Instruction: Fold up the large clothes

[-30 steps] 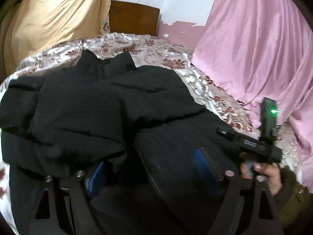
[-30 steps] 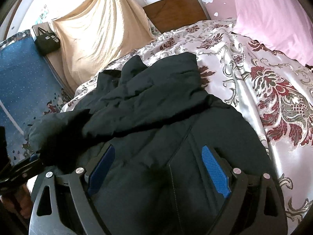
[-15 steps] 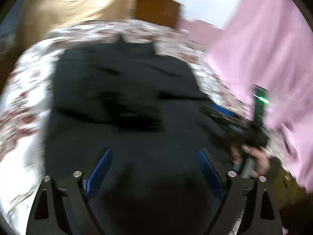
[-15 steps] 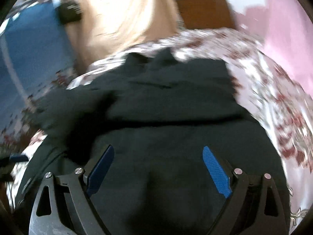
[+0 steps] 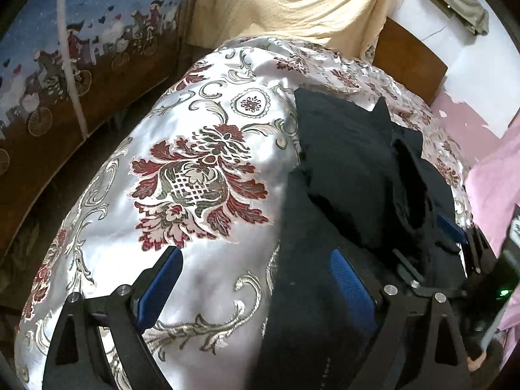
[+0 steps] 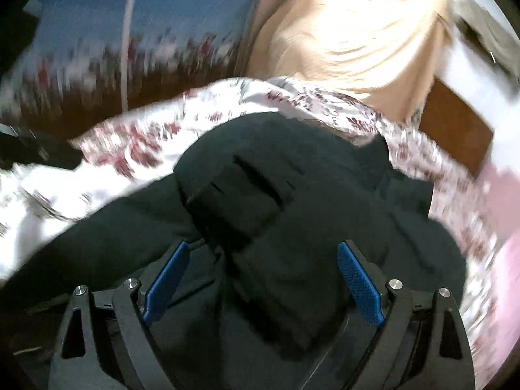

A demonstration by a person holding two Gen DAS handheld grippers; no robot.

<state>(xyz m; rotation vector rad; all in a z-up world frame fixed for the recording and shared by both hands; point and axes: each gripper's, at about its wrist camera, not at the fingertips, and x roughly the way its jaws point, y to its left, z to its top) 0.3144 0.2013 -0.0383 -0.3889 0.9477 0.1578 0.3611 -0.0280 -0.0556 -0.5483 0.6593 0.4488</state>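
A black padded jacket (image 5: 351, 162) lies bunched on a bed with a silver, red-flowered bedspread (image 5: 195, 175). My left gripper (image 5: 256, 279) hovers at the jacket's left edge. Its jaws are opening, with the left pad over bare bedspread, the right pad over black cloth, and nothing gripped. The right wrist view is blurred. There my right gripper (image 6: 261, 276) hangs over the middle of the jacket (image 6: 292, 195). Its jaws are closing but still wide, a thick fold lies between them, and the pads do not press it. One blue pad (image 5: 450, 227) of the right gripper shows over the jacket's right side.
A blue cloth printed with cyclists (image 5: 65, 52) and a white pole (image 5: 73, 65) stand left of the bed. A cream drape (image 5: 292, 3) and a wooden headboard (image 5: 409, 61) are behind. Pink cloth (image 5: 494, 175) hangs at the right.
Both views have swung left and rolled. My left gripper went from over the jacket to its left edge above bare bedspread. The right gripper slid left across the jacket.
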